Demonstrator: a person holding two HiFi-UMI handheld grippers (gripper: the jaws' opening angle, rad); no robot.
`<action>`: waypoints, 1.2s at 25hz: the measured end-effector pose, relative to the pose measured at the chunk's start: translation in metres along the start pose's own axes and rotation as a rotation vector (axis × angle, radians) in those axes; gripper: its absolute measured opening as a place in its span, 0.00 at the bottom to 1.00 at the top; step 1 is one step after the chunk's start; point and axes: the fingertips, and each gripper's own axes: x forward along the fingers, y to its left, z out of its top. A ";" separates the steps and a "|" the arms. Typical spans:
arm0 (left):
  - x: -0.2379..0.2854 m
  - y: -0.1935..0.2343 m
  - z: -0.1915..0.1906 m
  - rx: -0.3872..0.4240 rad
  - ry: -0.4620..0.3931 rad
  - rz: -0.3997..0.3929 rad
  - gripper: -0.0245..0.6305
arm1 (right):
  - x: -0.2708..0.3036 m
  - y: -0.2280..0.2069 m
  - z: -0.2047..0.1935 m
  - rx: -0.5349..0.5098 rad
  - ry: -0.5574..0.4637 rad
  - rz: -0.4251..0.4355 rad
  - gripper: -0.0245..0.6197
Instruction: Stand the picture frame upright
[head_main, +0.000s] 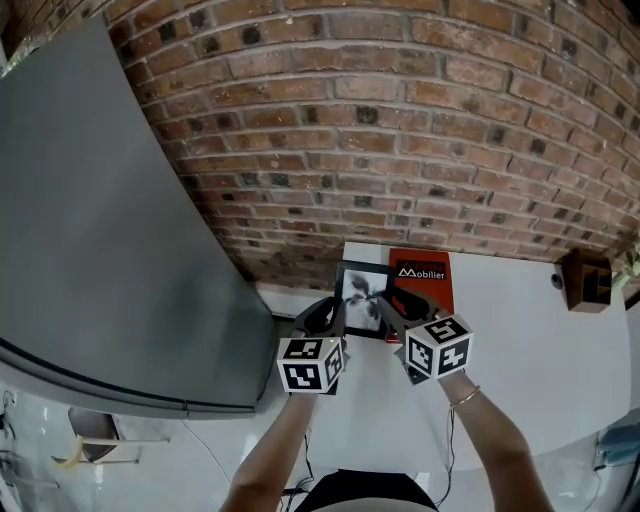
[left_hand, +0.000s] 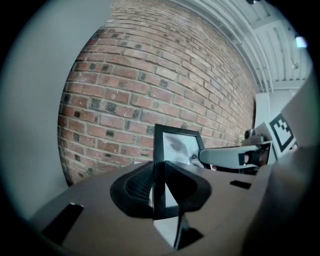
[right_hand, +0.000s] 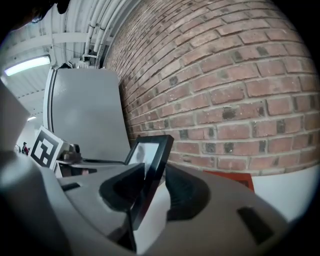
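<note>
The picture frame (head_main: 362, 298) is held roughly upright at the white table's (head_main: 530, 350) far edge, close to the brick wall (head_main: 400, 130). The left gripper (head_main: 335, 314) is clamped on its left edge and the right gripper (head_main: 393, 308) on its right edge, pads pressing the black border. A red book (head_main: 428, 280) lies just behind it, and a grey panel (head_main: 100, 250) stands to the left

Only one word can be read — "Mobilier", in white letters beside a small white logo, on the red booklet (head_main: 425, 290) on the worktop (head_main: 520, 330).
</note>
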 end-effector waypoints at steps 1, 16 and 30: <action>0.008 0.005 0.003 0.000 0.000 0.004 0.13 | 0.008 -0.006 0.002 -0.008 0.007 0.005 0.24; 0.123 0.041 0.012 0.033 0.026 0.039 0.13 | 0.100 -0.093 0.007 -0.080 0.066 0.024 0.24; 0.181 0.058 0.003 0.050 0.042 0.050 0.13 | 0.140 -0.135 -0.004 -0.081 0.075 0.033 0.24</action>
